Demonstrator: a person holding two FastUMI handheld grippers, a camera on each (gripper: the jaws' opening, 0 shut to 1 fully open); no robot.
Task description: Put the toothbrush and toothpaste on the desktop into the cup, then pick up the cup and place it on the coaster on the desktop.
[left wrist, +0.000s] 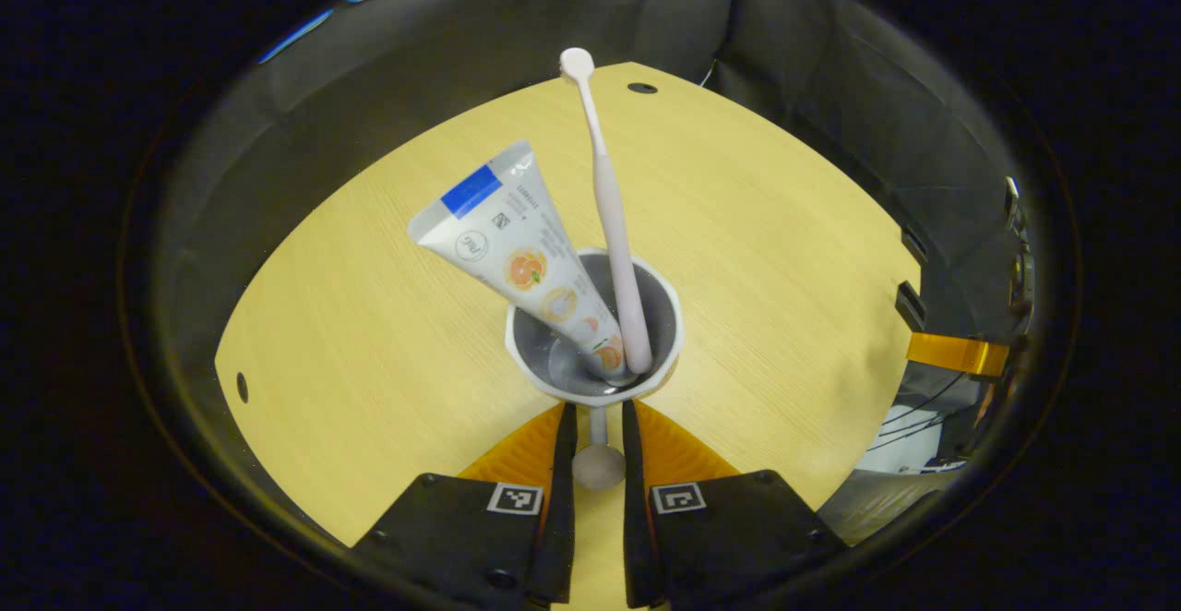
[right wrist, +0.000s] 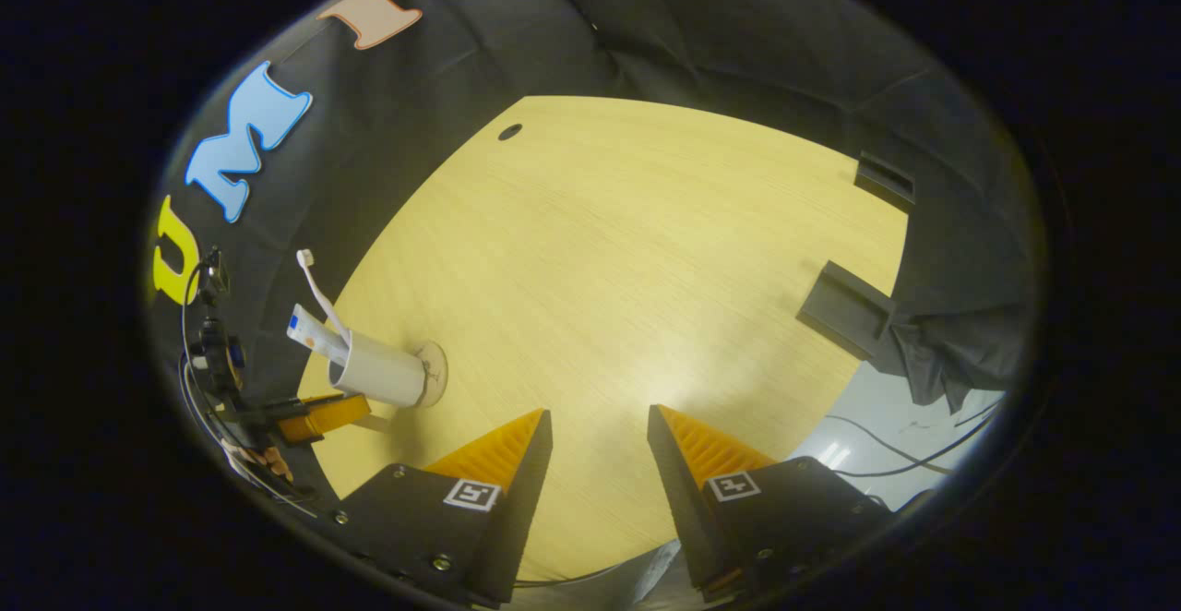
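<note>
Item 1, left gripper (left wrist: 598, 436): you are working with two ridged wedge fingers on matt black block mounts, each wearing a square black-and-white coded marker (left wrist: 514, 498) and a dark round screw (left wrist: 501, 579).

Item 2, right gripper (right wrist: 600, 426): you are showing the same build, with silvery screws (right wrist: 441, 562).

Item 3: thin black cables (right wrist: 198, 353) are trailing behind the left unit.

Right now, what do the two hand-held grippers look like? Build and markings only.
Both match. The left hand-held gripper and the right hand-held gripper each have two wedge-shaped fingers with ribbed inner faces on blocky black bodies. Each body carries a square black-and-white marker and visible screws. In the right gripper view, cables trail from the left one.
</note>
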